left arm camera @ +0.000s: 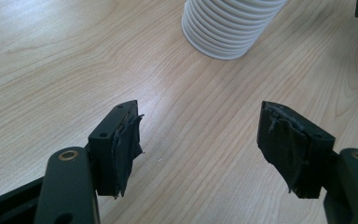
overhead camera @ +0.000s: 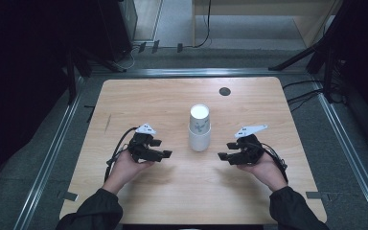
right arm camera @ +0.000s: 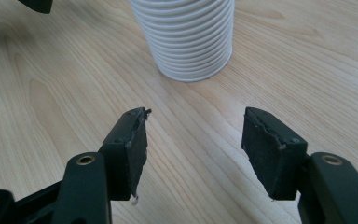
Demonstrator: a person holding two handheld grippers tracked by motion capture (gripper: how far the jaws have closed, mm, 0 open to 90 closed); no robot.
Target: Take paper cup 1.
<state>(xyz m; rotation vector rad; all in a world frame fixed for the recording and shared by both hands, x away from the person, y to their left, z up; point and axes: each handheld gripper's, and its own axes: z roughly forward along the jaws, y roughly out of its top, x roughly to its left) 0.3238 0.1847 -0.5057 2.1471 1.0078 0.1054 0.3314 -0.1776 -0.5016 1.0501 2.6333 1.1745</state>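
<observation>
A light wooden table (overhead camera: pixel 153 100) with rounded corners stands on grey floor (overhead camera: pixel 354 158). Metal rails (overhead camera: pixel 52 153) frame the table on three sides. Beyond its far edge, black cables (overhead camera: pixel 206 28) trail past pale wooden furniture (overhead camera: pixel 263 9); the left is dark.

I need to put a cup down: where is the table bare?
Bare: the far strip between the cup stack and dark disc, both far corners, and the near edge between the sleeves. Crowded: mid-table, where left gripper and right gripper flank the stack.

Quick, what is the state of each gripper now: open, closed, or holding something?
Left gripper: open, holding nothing; bare table between its fingers.
Right gripper: open, holding nothing; the stack of white paper cups stands apart, ahead of it.
</observation>
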